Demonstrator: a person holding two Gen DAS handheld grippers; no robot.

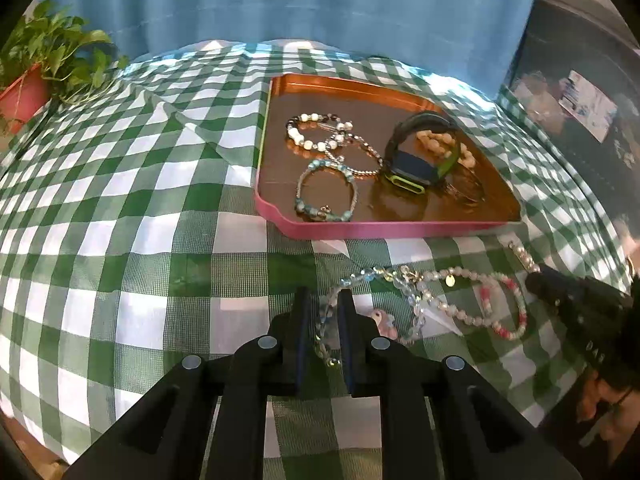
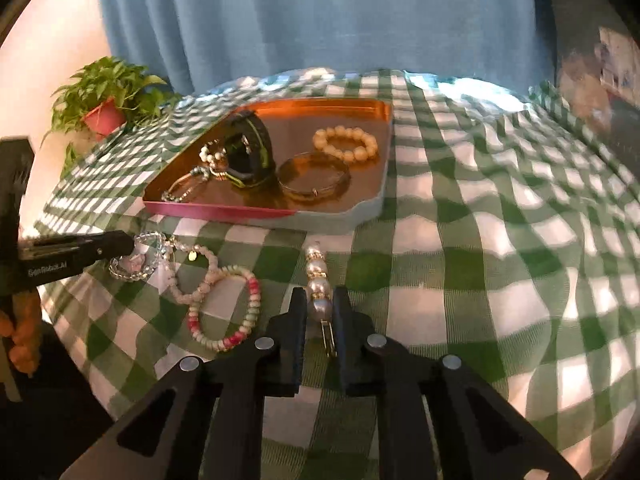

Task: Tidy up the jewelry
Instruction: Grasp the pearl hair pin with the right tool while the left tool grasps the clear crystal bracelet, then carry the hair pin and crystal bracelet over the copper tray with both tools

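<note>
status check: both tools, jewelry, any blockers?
Left tool shut on clear bead bracelet. Right tool shut on pearl hair clip. Tray ahead, part filled. Pink bracelet loose on cloth; path clear.

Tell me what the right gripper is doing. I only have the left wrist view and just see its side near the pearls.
Observer: The right gripper has its jaws shut on the pearl hair clip, at the nearest and largest pearl.
Operator: What is hidden behind the watch in the tray?
Observer: A gold bangle lies flat on the tray floor beside the watch.
Operator: And the cream bead bracelet?
Observer: It is a full ring lying flat, just beyond the bangle, toward the tray's far corner.
</note>
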